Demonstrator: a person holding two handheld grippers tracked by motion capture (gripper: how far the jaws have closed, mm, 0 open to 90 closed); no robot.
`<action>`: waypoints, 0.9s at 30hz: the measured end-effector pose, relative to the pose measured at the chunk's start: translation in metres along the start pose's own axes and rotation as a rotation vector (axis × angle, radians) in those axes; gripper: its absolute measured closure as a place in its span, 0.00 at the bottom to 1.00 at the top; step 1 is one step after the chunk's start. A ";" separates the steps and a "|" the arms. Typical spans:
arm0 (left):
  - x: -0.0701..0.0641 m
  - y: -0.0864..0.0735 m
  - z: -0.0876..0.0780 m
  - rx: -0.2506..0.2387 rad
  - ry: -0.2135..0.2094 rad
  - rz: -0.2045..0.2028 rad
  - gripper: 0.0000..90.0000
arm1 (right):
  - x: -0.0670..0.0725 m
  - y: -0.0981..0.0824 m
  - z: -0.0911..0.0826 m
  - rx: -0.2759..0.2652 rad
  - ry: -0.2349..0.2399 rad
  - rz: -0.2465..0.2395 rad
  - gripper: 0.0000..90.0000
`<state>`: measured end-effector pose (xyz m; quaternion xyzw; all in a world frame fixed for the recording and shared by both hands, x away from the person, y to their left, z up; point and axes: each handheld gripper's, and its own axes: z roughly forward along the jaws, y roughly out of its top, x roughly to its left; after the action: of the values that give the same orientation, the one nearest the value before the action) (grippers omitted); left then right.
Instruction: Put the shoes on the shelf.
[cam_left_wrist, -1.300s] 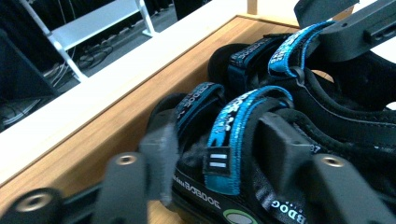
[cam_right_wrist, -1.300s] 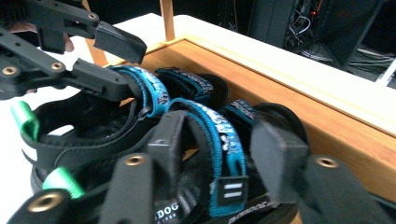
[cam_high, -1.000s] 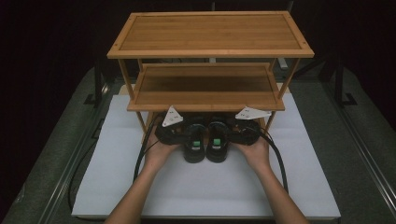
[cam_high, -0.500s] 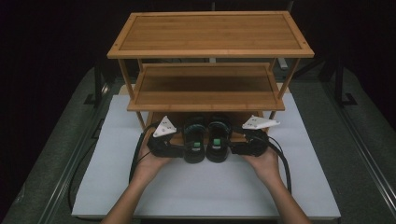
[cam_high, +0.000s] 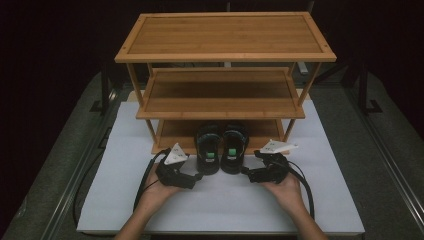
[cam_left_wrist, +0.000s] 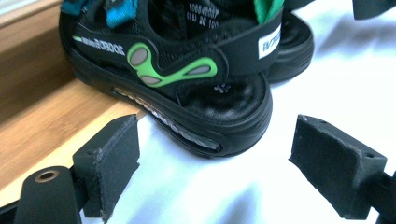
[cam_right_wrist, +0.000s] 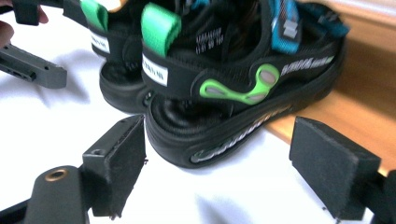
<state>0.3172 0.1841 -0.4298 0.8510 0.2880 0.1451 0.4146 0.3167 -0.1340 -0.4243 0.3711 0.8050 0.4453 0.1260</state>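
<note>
Both grippers have let go: the left gripper (cam_high: 196, 176) and right gripper (cam_high: 246, 173) have just been opening, jaws wide and empty, backing toward the lower frame. The sandals (cam_high: 221, 148) sit at centre, toes on the rack's bottom shelf (cam_high: 172, 134), heels on the worktop (cam_high: 225, 200). Placement looks done.

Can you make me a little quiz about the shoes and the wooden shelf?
1. True or false: the two sandals sit on the top shelf of the rack.
2. What colour are the sandals' heel tabs?
3. Is the left gripper A) clamped on a sandal, or B) open, with nothing between its pads?

Key: 1 false, their toes rest on the bottom shelf, heels on the white mat. 2 green. 3 B; the jaws have just been opening.
</note>
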 end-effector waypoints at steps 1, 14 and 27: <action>0.000 -0.001 0.002 0.010 -0.001 0.005 0.16 | 0.000 -0.001 0.003 0.011 0.001 0.001 0.18; -0.003 -0.002 0.026 0.080 0.030 0.054 0.15 | 0.010 -0.008 0.029 0.063 -0.012 -0.015 0.15; 0.005 0.002 0.034 0.083 -0.017 0.037 0.13 | 0.012 -0.005 0.041 0.069 -0.023 -0.032 0.16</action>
<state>0.3380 0.1646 -0.4490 0.8738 0.2743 0.1337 0.3786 0.3277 -0.1017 -0.4504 0.3673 0.8242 0.4111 0.1296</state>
